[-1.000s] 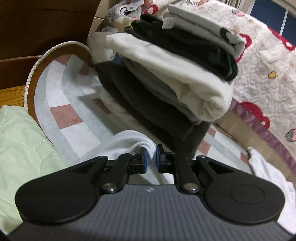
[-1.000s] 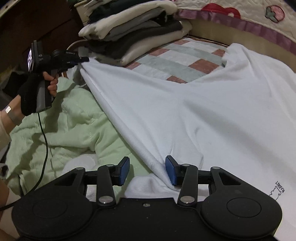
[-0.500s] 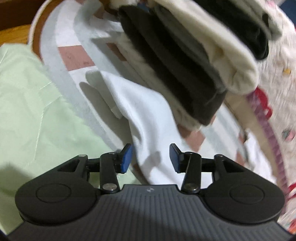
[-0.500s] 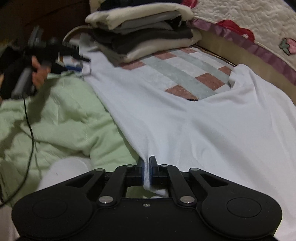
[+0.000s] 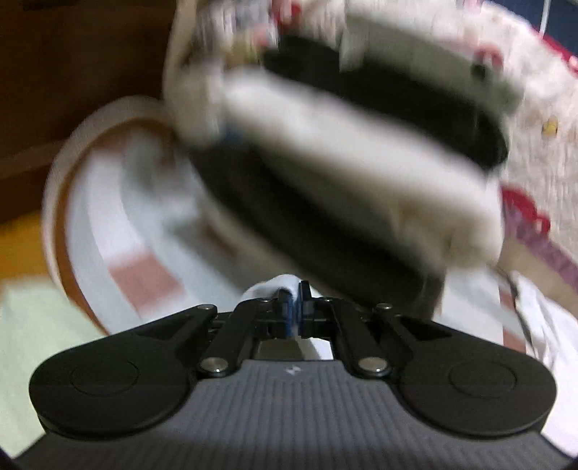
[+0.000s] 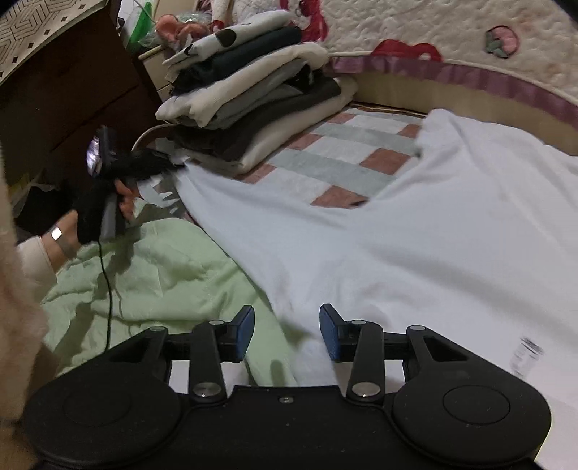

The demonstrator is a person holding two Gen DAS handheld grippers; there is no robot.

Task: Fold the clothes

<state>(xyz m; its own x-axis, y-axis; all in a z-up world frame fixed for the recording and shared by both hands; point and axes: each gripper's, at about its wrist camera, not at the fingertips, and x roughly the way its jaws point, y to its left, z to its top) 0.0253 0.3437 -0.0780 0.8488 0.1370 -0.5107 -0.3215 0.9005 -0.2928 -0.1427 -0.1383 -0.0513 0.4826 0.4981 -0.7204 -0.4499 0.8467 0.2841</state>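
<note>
My right gripper [image 6: 285, 330] nearest, jaws wide over the near edge of the white shirt [image 6: 397, 231], green blanket [image 6: 162, 267] at left, my left gripper [image 5: 293, 302] pinching the shirt's far-left corner, stack of folded clothes [image 6: 253, 97] just beyond, quilt [image 6: 451, 32] farthest.

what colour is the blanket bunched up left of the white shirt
Pale green blanket, beside the white shirt; clearest in the right wrist view.
</note>
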